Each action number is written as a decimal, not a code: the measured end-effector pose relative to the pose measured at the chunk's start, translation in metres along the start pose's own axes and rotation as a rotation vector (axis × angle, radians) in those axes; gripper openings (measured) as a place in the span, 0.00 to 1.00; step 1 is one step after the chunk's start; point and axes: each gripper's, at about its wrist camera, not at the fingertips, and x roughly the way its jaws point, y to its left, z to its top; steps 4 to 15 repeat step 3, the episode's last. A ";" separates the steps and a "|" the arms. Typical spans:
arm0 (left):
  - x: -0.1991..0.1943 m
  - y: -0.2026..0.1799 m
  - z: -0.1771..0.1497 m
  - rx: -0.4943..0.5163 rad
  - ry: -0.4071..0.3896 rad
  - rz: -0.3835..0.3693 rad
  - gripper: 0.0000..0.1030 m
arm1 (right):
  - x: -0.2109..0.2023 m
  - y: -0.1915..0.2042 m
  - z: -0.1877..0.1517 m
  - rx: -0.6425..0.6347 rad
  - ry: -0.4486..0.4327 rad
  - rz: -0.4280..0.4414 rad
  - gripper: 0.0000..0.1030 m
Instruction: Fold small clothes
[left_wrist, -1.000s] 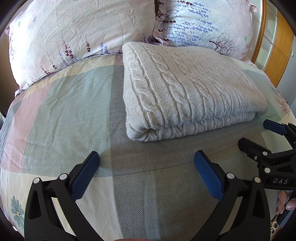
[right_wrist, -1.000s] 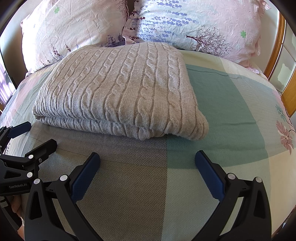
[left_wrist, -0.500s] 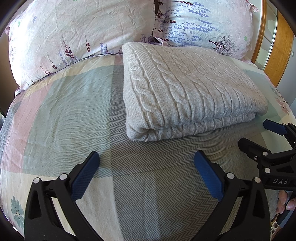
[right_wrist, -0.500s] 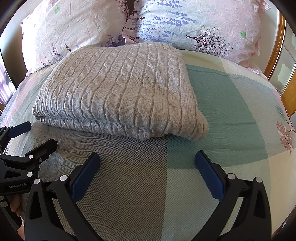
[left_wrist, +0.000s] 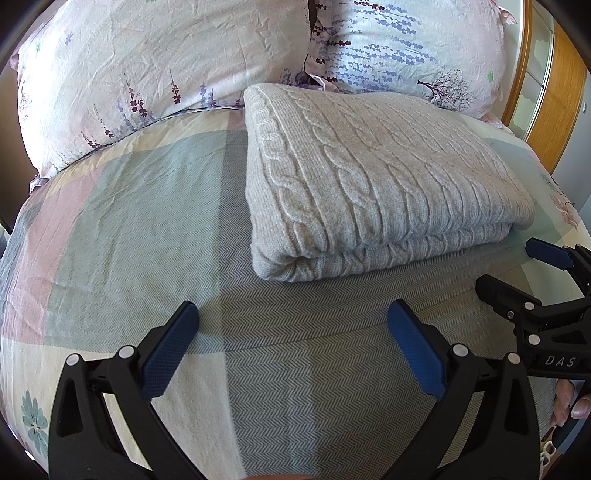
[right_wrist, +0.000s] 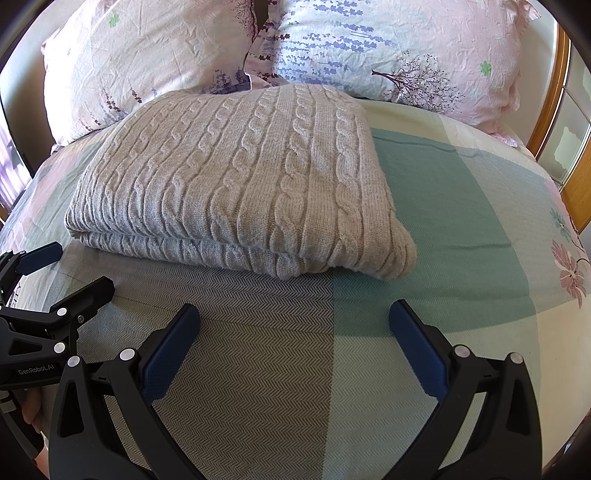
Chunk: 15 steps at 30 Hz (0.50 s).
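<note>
A grey cable-knit sweater (left_wrist: 373, 177) lies folded in a flat rectangle on the bed; it also shows in the right wrist view (right_wrist: 240, 184). My left gripper (left_wrist: 291, 325) is open and empty, held a little in front of the sweater's near left corner. My right gripper (right_wrist: 293, 325) is open and empty, in front of the sweater's near right corner. Each gripper shows in the other's view: the right gripper (left_wrist: 517, 269) at the right edge, the left gripper (right_wrist: 70, 269) at the left edge. Neither touches the sweater.
The bed has a checked pastel cover (left_wrist: 122, 206) with herringbone weave. Two floral pillows (left_wrist: 155, 70) (left_wrist: 410, 48) lean behind the sweater. A wooden frame (left_wrist: 557, 96) stands at the far right. A bare stretch of cover (right_wrist: 472, 221) lies right of the sweater.
</note>
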 end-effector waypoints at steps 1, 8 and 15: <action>0.000 0.000 0.000 0.000 0.000 0.000 0.98 | 0.000 0.000 0.000 0.000 0.000 0.000 0.99; 0.000 0.000 0.000 0.000 0.000 0.000 0.98 | 0.000 0.000 0.000 0.000 0.000 0.000 0.99; 0.000 0.000 0.000 0.000 0.000 0.000 0.98 | 0.000 0.000 0.000 0.000 0.000 0.000 0.99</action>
